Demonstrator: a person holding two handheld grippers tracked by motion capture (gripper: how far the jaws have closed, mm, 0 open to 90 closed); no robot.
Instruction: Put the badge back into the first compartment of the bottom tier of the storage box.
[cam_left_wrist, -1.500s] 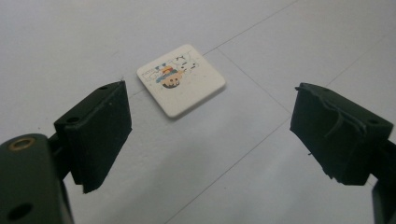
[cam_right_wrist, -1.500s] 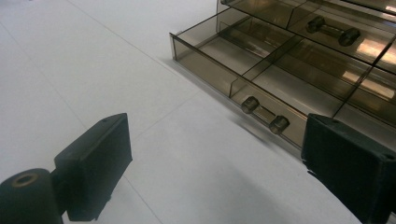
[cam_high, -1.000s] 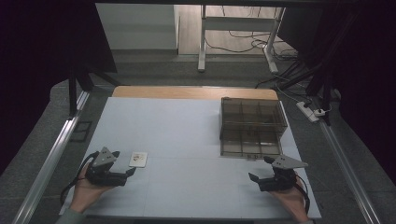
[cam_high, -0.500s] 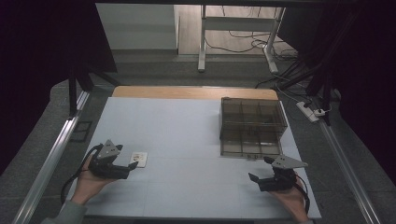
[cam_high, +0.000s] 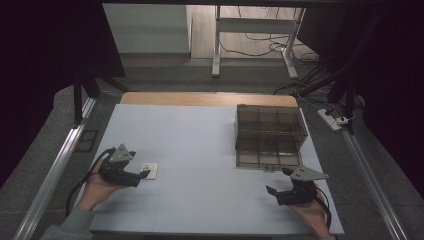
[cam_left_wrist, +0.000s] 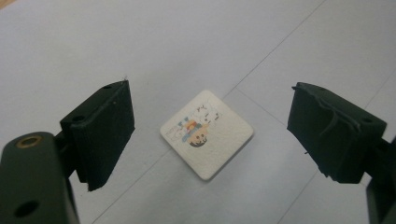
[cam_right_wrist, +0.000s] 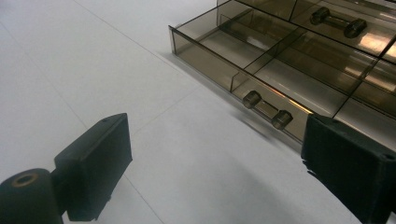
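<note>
A small white square card (cam_left_wrist: 207, 134) with a colourful cartoon print lies flat on the pale table; in the high view the card (cam_high: 149, 170) is at the left. My left gripper (cam_left_wrist: 210, 135) hovers over it, open, one jaw on each side of the card without touching it; in the high view this gripper (cam_high: 144, 175) sits just left of the card. My right gripper (cam_high: 270, 191) rests low near the table's front right, open and holding nothing. Ahead of it in the right gripper view stands a smoky clear drawer box (cam_right_wrist: 289, 60), its lower drawer pulled out.
The drawer box (cam_high: 270, 135) stands at the table's right side, with divided compartments and a bar handle (cam_right_wrist: 267, 109) on the pulled-out drawer. A wooden strip (cam_high: 207, 99) edges the far side of the table. Metal rails run along both sides.
My left gripper has moved forward and right toward the card, and its jaws now straddle it. The right gripper has stayed in place.
</note>
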